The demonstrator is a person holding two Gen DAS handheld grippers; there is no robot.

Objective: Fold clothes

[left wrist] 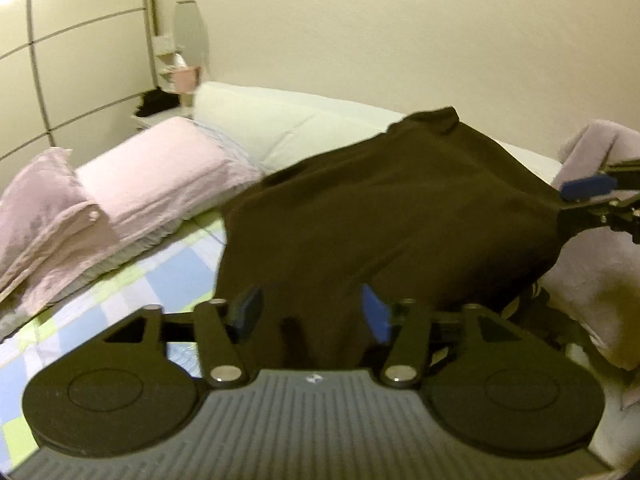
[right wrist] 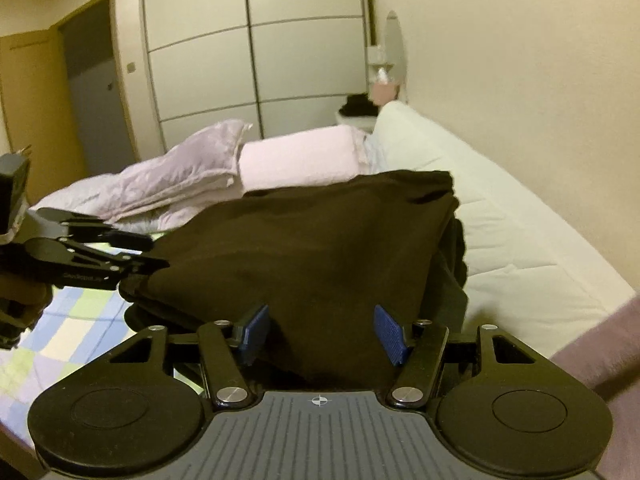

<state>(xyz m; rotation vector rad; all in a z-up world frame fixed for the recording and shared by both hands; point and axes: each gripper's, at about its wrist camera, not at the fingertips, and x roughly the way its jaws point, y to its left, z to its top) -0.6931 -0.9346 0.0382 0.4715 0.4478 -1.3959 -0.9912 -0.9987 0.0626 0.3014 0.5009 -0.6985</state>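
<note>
A dark brown garment (left wrist: 392, 216) hangs spread above the bed, with one corner raised toward the headboard. In the left wrist view its near edge drops between the fingers of my left gripper (left wrist: 312, 314). The blue pads (left wrist: 248, 312) stand far apart, so the gripper is open. The same garment (right wrist: 304, 256) falls between the wide, open fingers of my right gripper (right wrist: 323, 334). The right gripper (left wrist: 576, 204) also shows at the garment's right corner, and the left gripper (right wrist: 148, 266) at its left corner.
The bed has a checked blue, green and white sheet (left wrist: 120, 300). Pink pillows (left wrist: 160, 184) and a folded lilac quilt (right wrist: 168, 180) lie near the white padded headboard (right wrist: 500, 220). Behind are a wardrobe (right wrist: 256, 60), a doorway (right wrist: 96, 92) and a bedside table (left wrist: 160, 116).
</note>
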